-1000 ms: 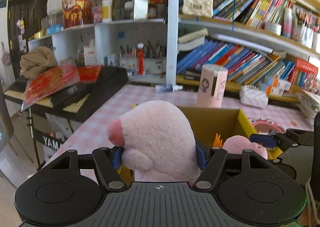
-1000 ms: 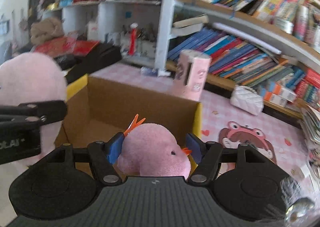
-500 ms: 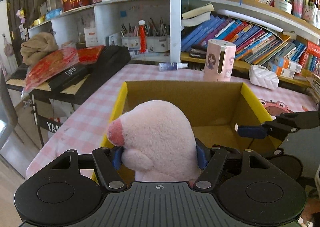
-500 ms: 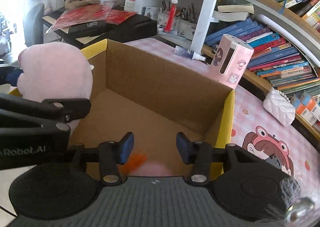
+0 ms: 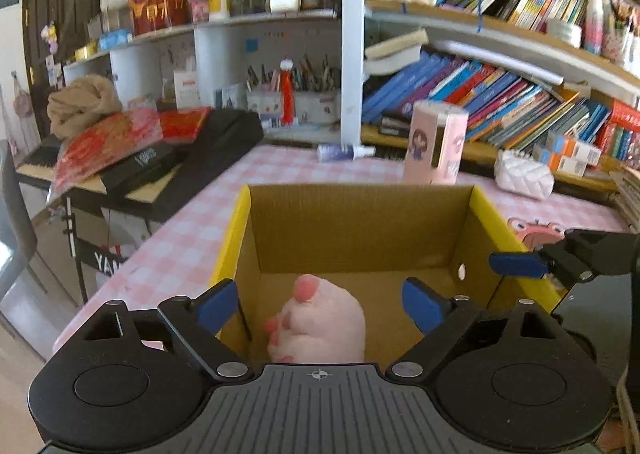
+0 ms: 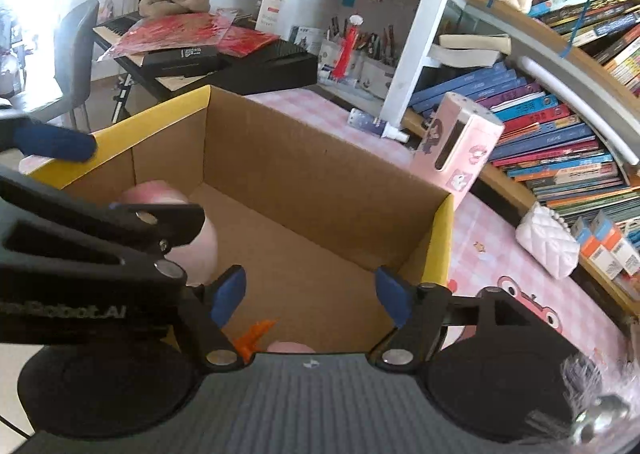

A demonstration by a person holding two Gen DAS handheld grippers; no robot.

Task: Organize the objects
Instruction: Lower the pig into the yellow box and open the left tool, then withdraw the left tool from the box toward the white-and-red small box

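Big pink plush toy [image 5: 320, 330] lies on the floor of the cardboard box [image 5: 360, 222], near the left wall, red snout up. Left gripper [image 5: 320, 306] hangs over it, jaws spreading wider, blue pads [image 5: 218, 304] clear of the plush on both sides, nothing pinched. Second, smaller pink plush [image 6: 290, 346] with orange tuft sits on the box floor at the near edge, mostly hidden under the right gripper body. Right gripper [image 6: 310, 296] above it, jaws opening, pads not touching the toy. In the right wrist view the left gripper crosses the left of the frame and covers part of the big plush.

Box is open-topped, yellow rim, on a worktop [image 5: 192, 238] with pink checked cloth. Just behind the box stands a pink dispenser [image 5: 436, 146]; small spray bottle [image 5: 344, 152] lies beyond it. White quilted pouch [image 5: 524, 174] to the right by the bookshelf [image 5: 500, 94]. Keyboard [image 5: 192, 158] off the worktop's left.
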